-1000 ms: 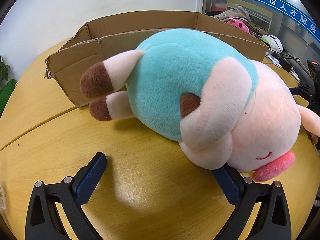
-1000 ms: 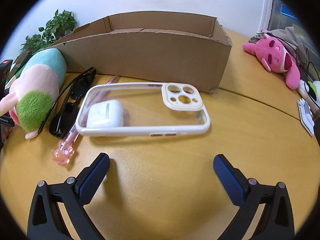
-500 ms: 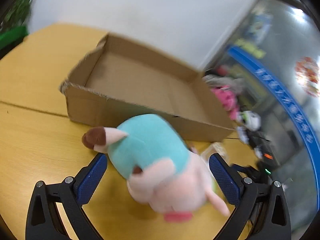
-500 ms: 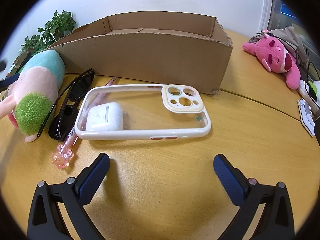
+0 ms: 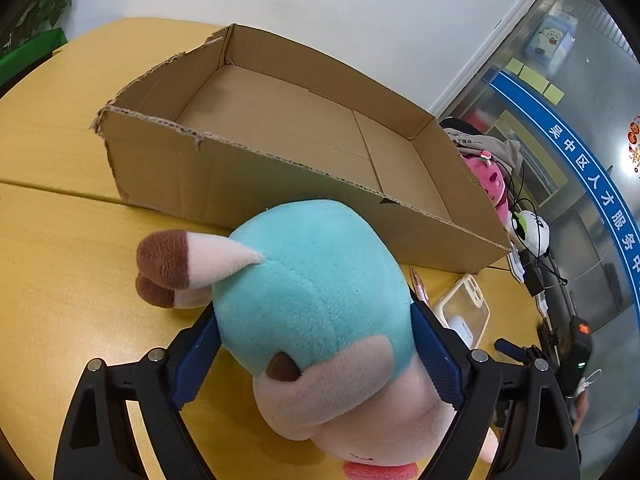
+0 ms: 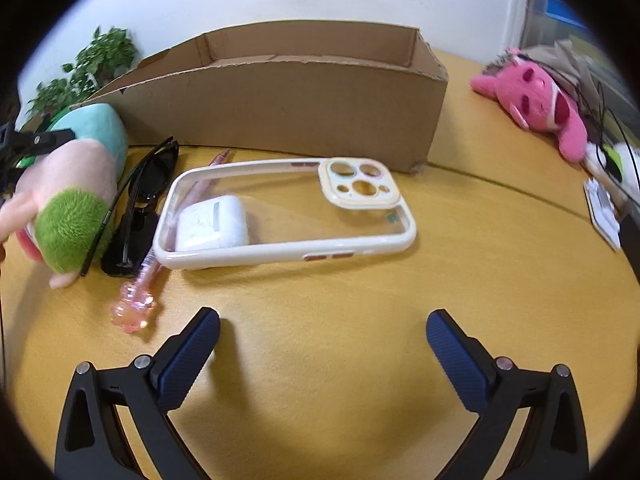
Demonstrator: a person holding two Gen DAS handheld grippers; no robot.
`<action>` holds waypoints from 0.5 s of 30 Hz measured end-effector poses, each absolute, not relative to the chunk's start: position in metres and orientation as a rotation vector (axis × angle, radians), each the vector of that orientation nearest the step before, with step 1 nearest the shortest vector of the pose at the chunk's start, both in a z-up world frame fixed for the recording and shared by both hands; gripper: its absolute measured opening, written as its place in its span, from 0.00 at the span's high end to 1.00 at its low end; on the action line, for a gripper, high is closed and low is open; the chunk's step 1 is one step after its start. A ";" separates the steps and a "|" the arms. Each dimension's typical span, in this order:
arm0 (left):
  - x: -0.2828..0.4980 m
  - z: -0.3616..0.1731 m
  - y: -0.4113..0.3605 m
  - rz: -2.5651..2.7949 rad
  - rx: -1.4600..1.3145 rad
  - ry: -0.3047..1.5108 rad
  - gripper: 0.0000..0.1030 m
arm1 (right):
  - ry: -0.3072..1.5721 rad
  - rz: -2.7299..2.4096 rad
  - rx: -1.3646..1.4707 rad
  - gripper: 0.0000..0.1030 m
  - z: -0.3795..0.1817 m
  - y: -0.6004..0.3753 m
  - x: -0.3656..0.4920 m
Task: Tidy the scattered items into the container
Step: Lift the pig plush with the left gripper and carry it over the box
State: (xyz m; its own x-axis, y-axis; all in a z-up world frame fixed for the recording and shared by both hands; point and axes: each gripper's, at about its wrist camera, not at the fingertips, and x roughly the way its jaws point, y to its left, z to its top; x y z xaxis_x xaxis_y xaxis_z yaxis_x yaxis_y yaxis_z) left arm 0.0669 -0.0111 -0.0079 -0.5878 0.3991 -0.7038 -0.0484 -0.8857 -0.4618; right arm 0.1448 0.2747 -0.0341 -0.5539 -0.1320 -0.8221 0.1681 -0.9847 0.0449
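The left gripper (image 5: 314,354) clamps the plush pig (image 5: 316,304) by its teal body, apparently just off the table, with the cardboard box (image 5: 256,184) right ahead. The right gripper (image 6: 322,344) hangs spread wide, the phone case (image 6: 286,212) lying ahead of it.

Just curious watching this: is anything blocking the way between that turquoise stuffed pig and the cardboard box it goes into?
Only the cardboard box's own near wall. The left gripper has its pads against the sides of the plush pig, which sits on the table right before that wall; it would need lifting over. The box floor looks bare.
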 end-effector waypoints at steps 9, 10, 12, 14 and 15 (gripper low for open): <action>0.076 -0.010 -0.016 2.482 -1.253 -0.653 0.11 | 0.299 -2.367 0.991 0.03 0.036 0.135 0.154; 0.077 -0.009 -0.016 2.475 -1.258 -0.653 0.12 | 0.326 -2.344 1.011 0.05 0.030 0.123 0.148; 0.079 -0.007 -0.016 2.474 -1.268 -0.653 0.15 | 0.328 -2.289 1.073 0.13 0.013 0.103 0.136; 0.082 -0.004 -0.018 2.474 -1.277 -0.662 0.17 | 0.352 -2.305 1.086 0.13 0.007 0.096 0.130; 0.084 -0.002 -0.020 2.471 -1.282 -0.675 0.19 | 0.352 -2.305 1.089 0.16 0.007 0.095 0.129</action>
